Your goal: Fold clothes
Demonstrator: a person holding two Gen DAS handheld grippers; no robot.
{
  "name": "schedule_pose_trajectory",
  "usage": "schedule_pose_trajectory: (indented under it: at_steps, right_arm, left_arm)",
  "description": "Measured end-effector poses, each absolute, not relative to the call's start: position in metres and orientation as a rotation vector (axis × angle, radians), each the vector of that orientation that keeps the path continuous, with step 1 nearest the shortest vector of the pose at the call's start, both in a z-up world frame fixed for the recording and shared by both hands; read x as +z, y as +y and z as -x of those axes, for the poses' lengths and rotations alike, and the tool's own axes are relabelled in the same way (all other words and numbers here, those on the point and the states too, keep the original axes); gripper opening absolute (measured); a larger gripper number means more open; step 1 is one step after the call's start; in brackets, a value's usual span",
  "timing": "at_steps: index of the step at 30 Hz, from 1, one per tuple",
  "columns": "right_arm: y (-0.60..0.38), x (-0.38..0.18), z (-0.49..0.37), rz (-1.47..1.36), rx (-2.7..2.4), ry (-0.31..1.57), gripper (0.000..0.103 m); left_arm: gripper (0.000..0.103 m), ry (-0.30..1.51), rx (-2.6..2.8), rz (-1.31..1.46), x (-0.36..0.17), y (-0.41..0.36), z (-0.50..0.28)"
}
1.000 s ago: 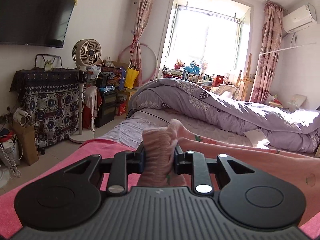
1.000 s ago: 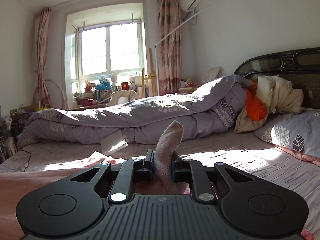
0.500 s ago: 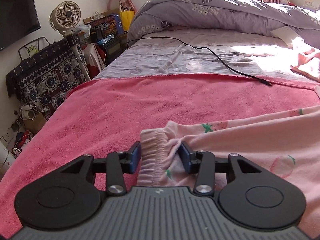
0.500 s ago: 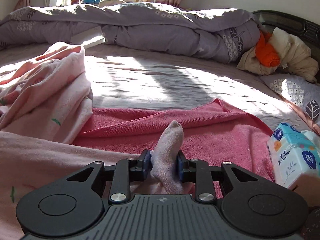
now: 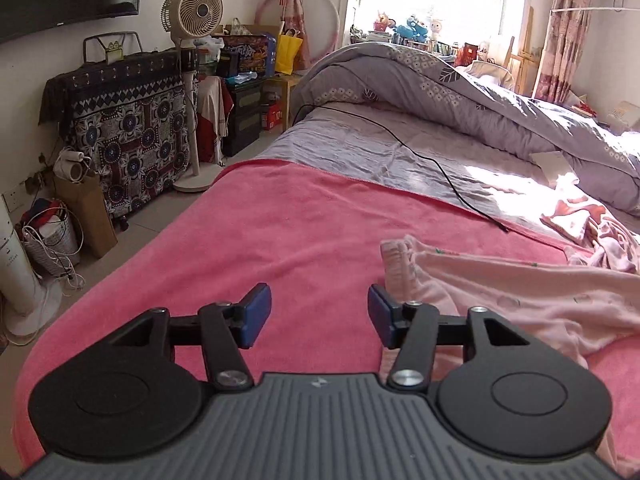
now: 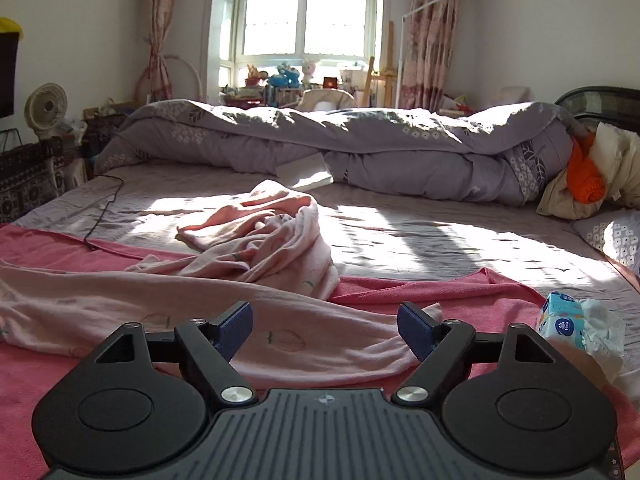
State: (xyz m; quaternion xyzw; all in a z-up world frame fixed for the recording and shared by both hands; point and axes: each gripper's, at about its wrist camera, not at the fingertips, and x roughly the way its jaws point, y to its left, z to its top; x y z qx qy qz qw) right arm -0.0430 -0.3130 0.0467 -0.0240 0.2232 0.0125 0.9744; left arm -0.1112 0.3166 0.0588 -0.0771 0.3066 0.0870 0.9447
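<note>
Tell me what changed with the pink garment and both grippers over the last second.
Both grippers let go. The left gripper released the gathered waistband, the right gripper the cuff end; both jaws are opening with nothing pinched. The pink garment went from held up in the air to lying stretched across the pink towel. The crumpled pink clothes and purple duvet stayed put.

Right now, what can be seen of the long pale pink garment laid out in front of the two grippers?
The pale pink garment is soft knit cloth with small printed fruit motifs, stretched lengthwise and wrinkled across the pink towel. One end is a gathered, ribbed band just ahead of the left gripper; the other end lies under the right gripper. Both grippers' jaws are opening, and nothing grips it. A second, crumpled pink garment lies behind it.
</note>
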Motion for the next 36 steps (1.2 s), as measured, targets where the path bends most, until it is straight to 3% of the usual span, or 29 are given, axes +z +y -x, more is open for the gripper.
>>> schedule_pose_trajectory:
  at_steps: [3, 6, 12, 18, 22, 33, 36]
  right_arm:
    - [-0.294, 0.045, 0.104, 0.065, 0.114, 0.400, 0.083]
    - [-0.279, 0.038, 0.153, 0.028, 0.206, 0.385, 0.083]
    - [-0.235, 0.026, 0.223, 0.118, 0.385, 0.401, 0.083]
    - [-0.177, 0.015, 0.271, 0.198, 0.606, 0.400, 0.083]
    - [-0.105, -0.006, 0.305, 0.456, 0.670, 0.266, 0.081]
    - [0.053, -0.062, 0.290, 0.793, 0.692, -0.010, 0.047]
    - [0.069, -0.062, 0.275, 0.760, 0.666, 0.003, 0.016]
  left_arm:
    - [0.060, 0.617, 0.187, 0.076, 0.042, 0.302, 0.165]
    - [0.060, 0.544, 0.200, -0.180, 0.026, 0.271, 0.206]
    - [0.060, 0.465, 0.061, -0.718, -0.013, 0.192, 0.214]
    - [0.060, 0.378, 0.076, -0.879, -0.037, 0.156, 0.189]
    - [0.058, 0.368, 0.152, -0.812, -0.030, 0.164, 0.180]
    - [0.059, 0.404, 0.176, -0.696, -0.017, 0.216, 0.212]
    - [0.059, 0.385, 0.117, -0.766, -0.023, 0.214, 0.227]
